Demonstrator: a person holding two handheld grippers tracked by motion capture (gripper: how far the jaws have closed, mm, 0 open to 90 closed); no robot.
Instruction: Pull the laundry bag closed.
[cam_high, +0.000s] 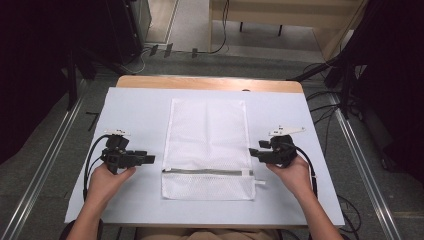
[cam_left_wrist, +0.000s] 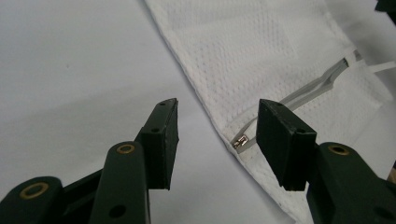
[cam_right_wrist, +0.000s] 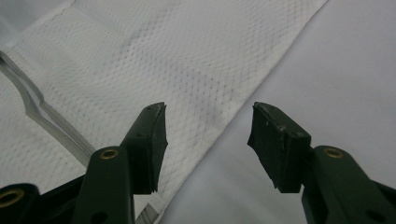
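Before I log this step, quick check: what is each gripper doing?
Left gripper: open, empty, at the white mesh zipper bag's edge.
Right gripper: open, empty, over the bag's other edge.

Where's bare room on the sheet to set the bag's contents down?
Bare white sheet lies left of the mesh bag and again right of it. Both grippers, left and right, crowd the bag's zipper ends.

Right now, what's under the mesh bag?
The mesh bag lies flat on the white sheet, which covers the wooden table. The sheet directly beneath the bag is hidden; its contents can't be told.
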